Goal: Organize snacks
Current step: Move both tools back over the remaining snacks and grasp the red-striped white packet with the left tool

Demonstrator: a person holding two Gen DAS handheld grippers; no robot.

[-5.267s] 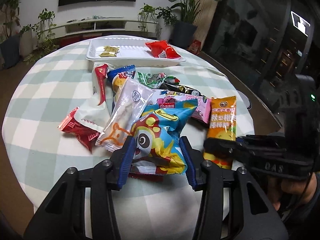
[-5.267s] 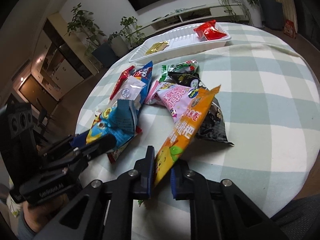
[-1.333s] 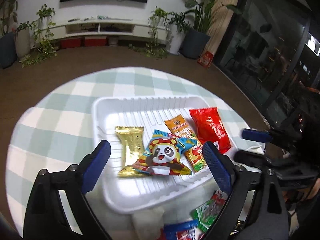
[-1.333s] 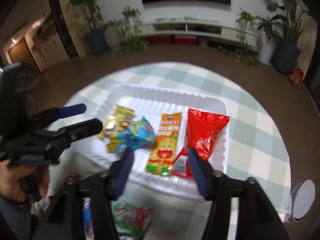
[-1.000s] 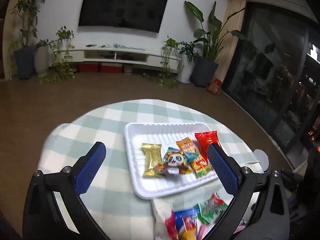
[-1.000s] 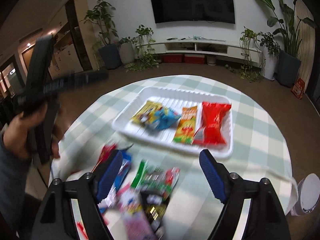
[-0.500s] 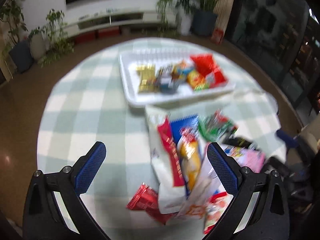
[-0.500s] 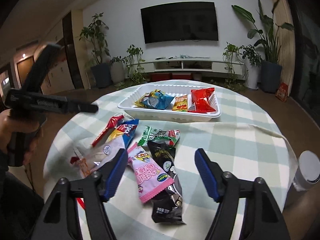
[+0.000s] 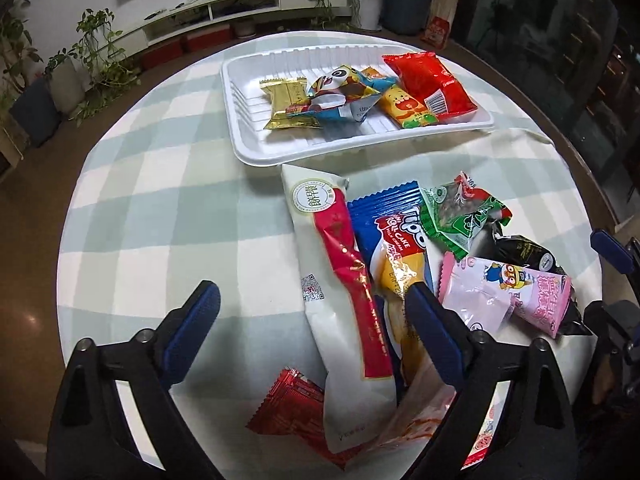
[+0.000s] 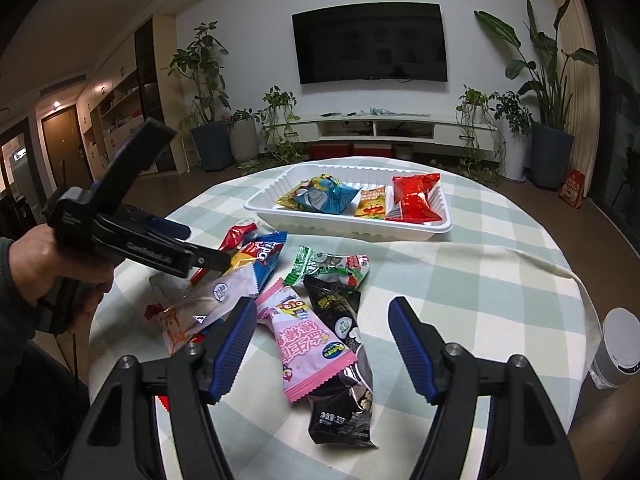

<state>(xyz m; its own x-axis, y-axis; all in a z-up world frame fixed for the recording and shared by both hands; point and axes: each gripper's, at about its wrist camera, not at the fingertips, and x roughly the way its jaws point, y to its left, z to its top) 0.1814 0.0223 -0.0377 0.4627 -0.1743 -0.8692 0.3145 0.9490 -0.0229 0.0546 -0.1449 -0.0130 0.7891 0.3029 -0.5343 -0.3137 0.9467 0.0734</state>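
your left gripper point(image 9: 312, 302) hangs over the loose pile with its jaws spread wide and closing, nothing pinched yet. the white pouch with the red stripe point(image 9: 340, 280) lies lengthwise between them, its far end poking out past the tips, and the blue roll cake pack point(image 9: 390, 236) lies under the right-hand pad. to take only the white pouch, slide a little toward the left pad so the roll cake stays outside, then come down and squeeze across the narrow width, not the length.

your right gripper point(image 10: 322, 344) has its jaws parted and empty. the pink cartoon packet point(image 10: 308, 344) sits between them, resting on the black packet point(image 10: 344, 364), so pinch high on the pink one and lift it alone.

beyond both sets of jaws, the white tray point(image 9: 248, 120) holds four snacks: one gold, one blue panda bag, one orange, one red. on the checked tablecloth point(image 9: 160, 184) i count seven loose: white pouch, roll cake, green packet point(image 9: 460, 214), black, pink, a clear-and-orange wrapper, and a small red packet point(image 9: 292, 408) by the left gripper's near end.
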